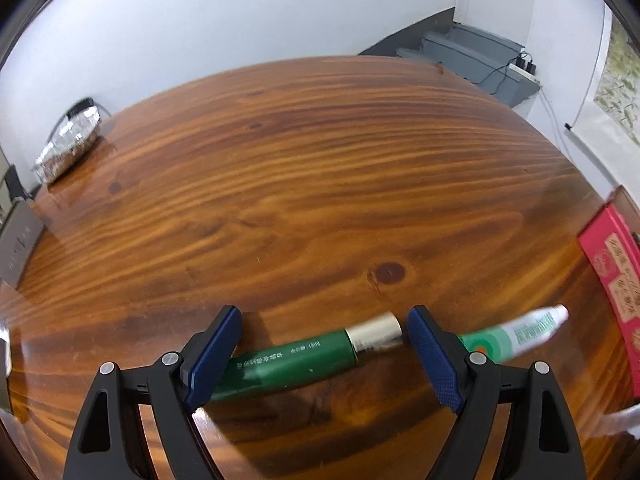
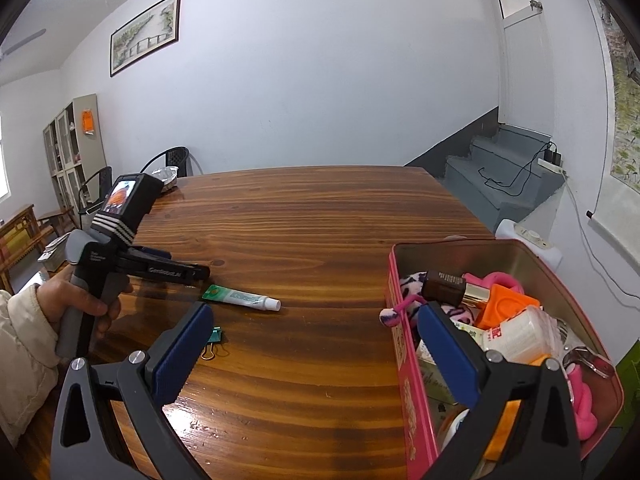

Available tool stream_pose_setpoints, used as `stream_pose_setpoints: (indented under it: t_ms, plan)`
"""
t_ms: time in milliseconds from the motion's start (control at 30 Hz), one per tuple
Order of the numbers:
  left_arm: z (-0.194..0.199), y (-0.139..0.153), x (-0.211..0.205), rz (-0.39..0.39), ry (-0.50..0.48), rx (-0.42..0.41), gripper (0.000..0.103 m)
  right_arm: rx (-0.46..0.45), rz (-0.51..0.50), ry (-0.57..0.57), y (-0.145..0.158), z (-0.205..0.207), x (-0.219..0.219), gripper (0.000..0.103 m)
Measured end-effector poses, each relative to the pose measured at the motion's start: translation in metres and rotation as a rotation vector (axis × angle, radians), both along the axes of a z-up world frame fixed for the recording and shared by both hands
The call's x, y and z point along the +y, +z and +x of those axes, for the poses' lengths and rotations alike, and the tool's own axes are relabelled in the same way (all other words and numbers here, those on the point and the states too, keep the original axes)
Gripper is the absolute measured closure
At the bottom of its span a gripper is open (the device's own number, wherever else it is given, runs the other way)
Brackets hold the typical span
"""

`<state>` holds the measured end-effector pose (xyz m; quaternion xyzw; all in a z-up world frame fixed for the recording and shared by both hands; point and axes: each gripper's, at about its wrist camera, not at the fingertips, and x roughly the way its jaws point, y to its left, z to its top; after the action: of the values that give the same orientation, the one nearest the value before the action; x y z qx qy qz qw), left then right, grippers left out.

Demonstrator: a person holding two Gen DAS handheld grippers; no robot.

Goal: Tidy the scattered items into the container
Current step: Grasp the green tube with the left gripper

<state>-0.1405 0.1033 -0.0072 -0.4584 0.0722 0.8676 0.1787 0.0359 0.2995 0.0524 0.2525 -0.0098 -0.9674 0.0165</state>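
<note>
A dark green tube with a silver cap (image 1: pixel 304 356) lies on the wooden table (image 1: pixel 304 184) between the fingers of my open left gripper (image 1: pixel 324 354). A green-and-white toothpaste tube (image 1: pixel 516 334) lies just right of it; it also shows in the right wrist view (image 2: pixel 242 298). The red tin box (image 2: pixel 404 384), holding several items, stands at the table's right edge (image 1: pixel 612 280). My right gripper (image 2: pixel 316 354) is open and empty, above the table beside the box. The left gripper shows in the right wrist view (image 2: pixel 176 270). A green binder clip (image 2: pixel 214 340) lies near my right gripper's left finger.
A foil-covered dish (image 1: pixel 68 146) sits at the table's far left corner. A grey box (image 1: pixel 18 246) stands at the left edge. Grey steps with cables (image 2: pixel 504 184) lie beyond the table on the right. Chairs (image 2: pixel 172 160) stand at the far left.
</note>
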Motion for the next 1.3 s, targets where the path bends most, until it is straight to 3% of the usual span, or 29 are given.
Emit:
stream_pose_setpoints:
  t_ms: [200, 400, 800, 833, 867, 900, 933, 967, 1067, 1300]
  plan:
    - [0.029, -0.001, -0.017, -0.025, -0.059, -0.009, 0.016, -0.008, 0.000, -0.001, -0.001, 0.000, 0.000, 0.001]
    - [0.043, -0.002, -0.038, -0.022, -0.044, -0.032, 0.016, -0.013, -0.026, -0.009, -0.001, 0.000, 0.005, 0.001]
    - [0.020, -0.006, -0.017, 0.005, 0.027, 0.010, 0.017, -0.036, -0.121, -0.058, -0.003, -0.001, 0.025, 0.001]
    - [0.018, -0.007, -0.015, 0.002, 0.038, 0.019, 0.022, -0.037, -0.125, -0.058, -0.003, -0.001, 0.025, 0.001]
    - [0.015, -0.006, -0.013, 0.006, 0.046, 0.025, 0.034, -0.037, -0.127, -0.057, -0.003, -0.001, 0.025, 0.001]
    - [0.014, -0.005, -0.012, 0.008, 0.052, 0.029, 0.052, -0.037, -0.126, -0.054, -0.003, -0.001, 0.025, 0.001]
    - [0.013, -0.003, -0.011, 0.007, 0.057, 0.030, 0.061, -0.036, -0.123, -0.052, -0.002, -0.001, 0.024, 0.001]
    - [0.013, -0.001, -0.009, 0.003, 0.062, 0.033, 0.080, -0.035, -0.115, -0.049, -0.002, -0.001, 0.022, 0.001]
    - [0.016, 0.001, -0.009, 0.002, 0.082, 0.048, 0.083, -0.033, -0.091, -0.041, -0.002, -0.001, 0.018, 0.001]
    - [0.026, 0.010, -0.034, 0.110, 0.148, 0.055, 0.083, -0.044, -0.065, 0.013, -0.005, -0.002, 0.005, 0.001]
